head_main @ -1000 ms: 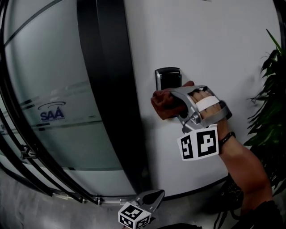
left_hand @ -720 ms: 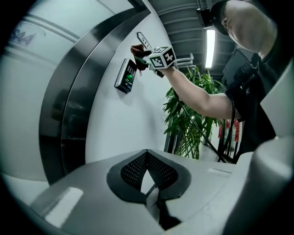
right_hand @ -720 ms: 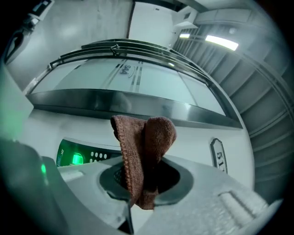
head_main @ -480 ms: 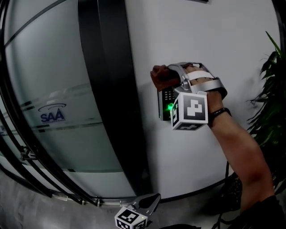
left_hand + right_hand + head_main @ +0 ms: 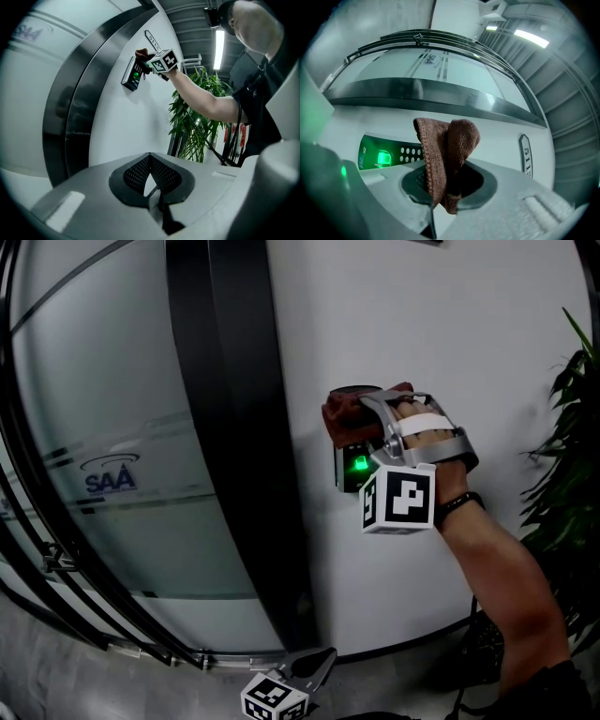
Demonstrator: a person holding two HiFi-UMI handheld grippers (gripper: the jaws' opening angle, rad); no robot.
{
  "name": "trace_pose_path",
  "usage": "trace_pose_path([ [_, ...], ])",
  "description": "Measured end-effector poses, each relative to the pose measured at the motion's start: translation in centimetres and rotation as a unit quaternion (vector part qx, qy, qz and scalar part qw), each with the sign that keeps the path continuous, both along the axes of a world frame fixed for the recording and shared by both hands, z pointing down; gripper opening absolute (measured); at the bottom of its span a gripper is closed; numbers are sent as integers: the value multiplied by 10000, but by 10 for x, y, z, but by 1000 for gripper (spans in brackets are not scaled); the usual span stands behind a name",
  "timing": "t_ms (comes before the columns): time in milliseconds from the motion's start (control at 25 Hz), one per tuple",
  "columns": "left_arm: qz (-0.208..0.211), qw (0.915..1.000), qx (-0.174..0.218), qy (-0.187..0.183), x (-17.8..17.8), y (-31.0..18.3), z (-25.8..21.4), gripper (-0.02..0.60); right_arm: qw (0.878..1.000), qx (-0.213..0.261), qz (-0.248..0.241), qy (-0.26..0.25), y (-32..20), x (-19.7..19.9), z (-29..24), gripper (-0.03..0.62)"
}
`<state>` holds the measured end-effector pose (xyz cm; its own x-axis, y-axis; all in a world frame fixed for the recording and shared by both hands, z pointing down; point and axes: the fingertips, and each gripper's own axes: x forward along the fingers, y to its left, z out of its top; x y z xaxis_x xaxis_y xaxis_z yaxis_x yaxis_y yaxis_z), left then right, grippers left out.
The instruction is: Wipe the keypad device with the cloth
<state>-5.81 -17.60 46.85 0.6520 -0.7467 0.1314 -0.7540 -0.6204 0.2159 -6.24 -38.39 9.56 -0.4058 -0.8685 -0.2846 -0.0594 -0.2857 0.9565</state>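
The black keypad device [image 5: 351, 468] hangs on the white wall [image 5: 441, 324], with a green light on its lower part. My right gripper [image 5: 364, 424] is shut on a brown cloth [image 5: 347, 415] and presses it against the keypad's top, hiding the upper part. In the right gripper view the cloth [image 5: 447, 152] stands folded between the jaws, with the keypad [image 5: 389, 155] and its white buttons behind it on the left. My left gripper [image 5: 322, 658] hangs low by the floor, shut and holding nothing. In its own view the left gripper [image 5: 150, 155] looks up at the keypad [image 5: 131, 76].
A dark curved door frame [image 5: 234, 427] runs left of the keypad, with frosted glass [image 5: 103, 521] beyond it. A green plant [image 5: 574, 465] stands at the right. A small number plate [image 5: 524, 155] is on the wall. The person's forearm [image 5: 497, 568] reaches up from the lower right.
The right gripper carried the cloth from the keypad's lower part up to its top, then slightly back down. The green light is now uncovered. The left gripper barely moved.
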Motion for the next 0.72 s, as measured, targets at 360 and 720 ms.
trace_pose_path([
  [360, 7, 9999, -63, 156, -1, -1, 2, 17, 9998, -185, -31, 3, 1, 2, 22, 55],
  [720, 19, 9998, -75, 166, 0, 2, 1, 17, 9994, -343, -42, 20, 1, 4, 39, 55],
])
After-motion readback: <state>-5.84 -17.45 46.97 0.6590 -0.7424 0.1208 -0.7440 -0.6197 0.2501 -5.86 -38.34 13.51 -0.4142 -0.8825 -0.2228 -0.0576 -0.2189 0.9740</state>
